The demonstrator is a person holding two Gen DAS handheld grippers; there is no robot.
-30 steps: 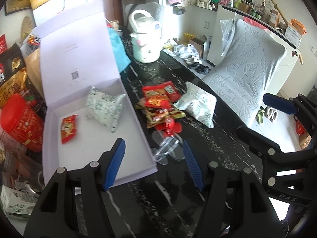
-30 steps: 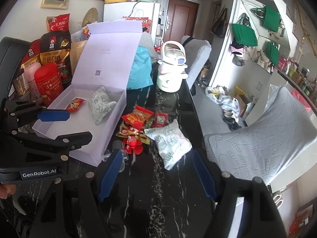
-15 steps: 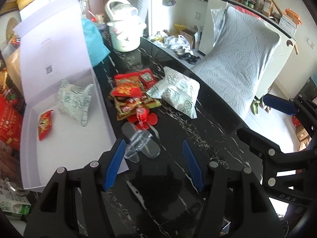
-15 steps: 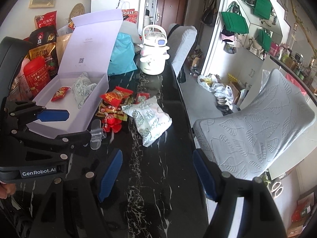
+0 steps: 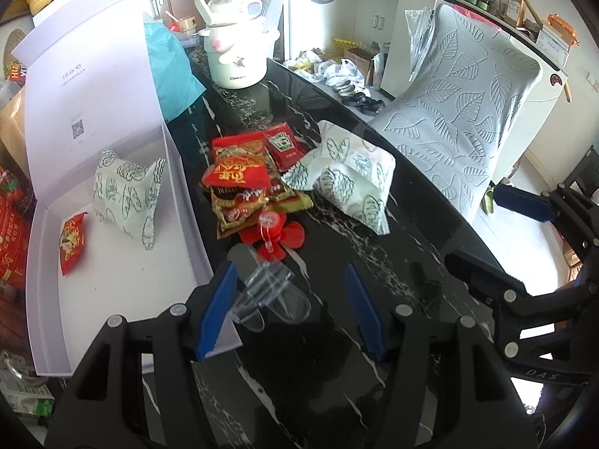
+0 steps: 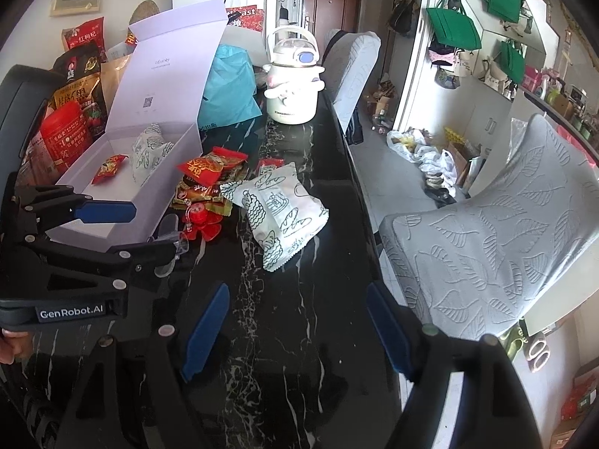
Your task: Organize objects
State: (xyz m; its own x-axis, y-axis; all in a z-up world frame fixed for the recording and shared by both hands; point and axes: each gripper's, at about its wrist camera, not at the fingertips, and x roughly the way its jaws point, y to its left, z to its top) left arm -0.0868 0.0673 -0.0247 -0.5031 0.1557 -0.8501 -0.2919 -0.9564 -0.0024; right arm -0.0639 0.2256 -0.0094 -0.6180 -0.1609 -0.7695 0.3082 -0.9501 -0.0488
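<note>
An open white box [image 5: 123, 280] [image 6: 97, 176] lies at the table's left and holds a white patterned packet [image 5: 125, 191] and a small red packet [image 5: 73, 237]. Beside it on the black marble table [image 5: 393, 262] lie red snack packets [image 5: 239, 179] [image 6: 209, 172], a ketchup sachet [image 5: 284, 144], a red propeller toy [image 5: 275, 230] [image 6: 200, 220], a clear plastic piece [image 5: 267, 290] and a large white patterned packet [image 5: 352, 179] [image 6: 284, 205]. My left gripper [image 5: 290, 308] is open and empty, just over the clear piece. My right gripper [image 6: 295, 323] is open and empty, above bare table.
A white kettle-like pot [image 5: 234, 37] [image 6: 294, 82] and a teal bag [image 5: 170, 71] stand at the far end. Red tins and snack bags [image 6: 69, 112] crowd the left of the box. A grey leaf-pattern chair [image 5: 460, 112] [image 6: 486, 232] stands along the right edge.
Both grippers have moved forward along the table and lower towards the snack pile; the left now hangs over the clear piece. Both stay open.
</note>
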